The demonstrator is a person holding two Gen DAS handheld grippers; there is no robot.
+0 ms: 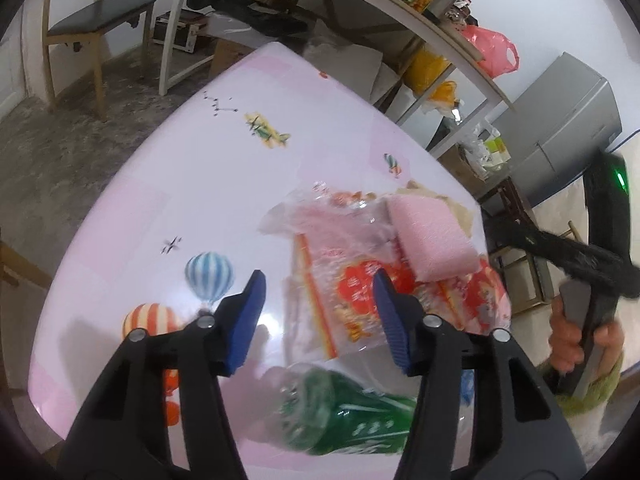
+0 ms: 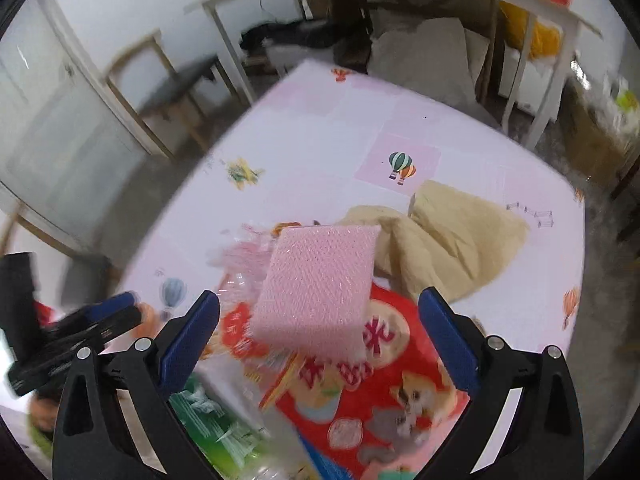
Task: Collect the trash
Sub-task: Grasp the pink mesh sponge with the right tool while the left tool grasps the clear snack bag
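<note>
**Left wrist view: trash heaped at one end of the pink table**

Left wrist view and right wrist view both look down on one pink table [image 1: 192,184] printed with balloons and small planes. Landmark: the pink sponge [image 2: 316,292], which lies on top of the heap.

- One tan crumpled paper bag [image 2: 452,240], beyond the sponge and to its right, touching the heap.
- One red printed snack bag [image 2: 384,392], directly under the sponge. Large Chinese characters in white and red; too blurred to read. Cartoon kittens printed on it.
- One clear plastic wrapper [image 1: 340,292] with red and orange print, under the sponge on its left side. Print not legible.
- One green-labelled plastic bottle [image 1: 340,416], lying on its side nearer the cameras than the sponge. White lettering on the label, unreadable.
- One sponge, counted above.

Left gripper [image 1: 320,320]: jaws about half apart, nothing pinched; the right pad overlaps the clear wrapper, contact uncertain.

Right gripper [image 2: 320,340]: jaws wide, straddling the sponge above it, pads clear of it. A hand [image 1: 580,340] holds its handle, right of the sponge.
</note>
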